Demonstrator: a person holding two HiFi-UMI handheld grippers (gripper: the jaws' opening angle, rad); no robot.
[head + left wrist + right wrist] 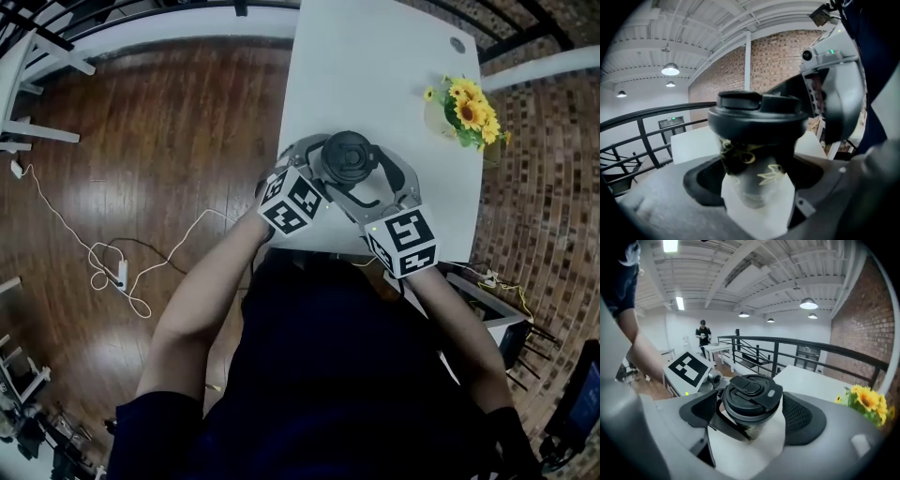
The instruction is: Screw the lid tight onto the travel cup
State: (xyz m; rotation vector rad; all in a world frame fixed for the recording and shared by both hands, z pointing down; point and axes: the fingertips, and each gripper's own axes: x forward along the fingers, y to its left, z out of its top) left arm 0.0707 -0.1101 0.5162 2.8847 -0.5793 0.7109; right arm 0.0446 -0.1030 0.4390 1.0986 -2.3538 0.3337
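The travel cup stands near the front edge of the white table (pixel 375 66), and from the head view only its black lid (pixel 347 157) shows. My left gripper (pixel 319 169) comes in from the left and is shut on the cup's body (pixel 757 187), dark with gold markings above a white lower part, just under the lid (pixel 757 117). My right gripper (pixel 368 174) comes in from the right. Its ribbed pads (pixel 802 417) sit on both sides of the lid (pixel 751 397), shut on it. The left gripper's marker cube (pixel 688 367) shows behind the cup.
A small pot of yellow sunflowers (pixel 466 111) stands at the table's right edge. A round cable hole (pixel 457 44) lies at the far right. White cable (pixel 112 267) trails over the wooden floor on the left. A black railing (pixel 797 352) and a distant person (pixel 702 333) lie beyond.
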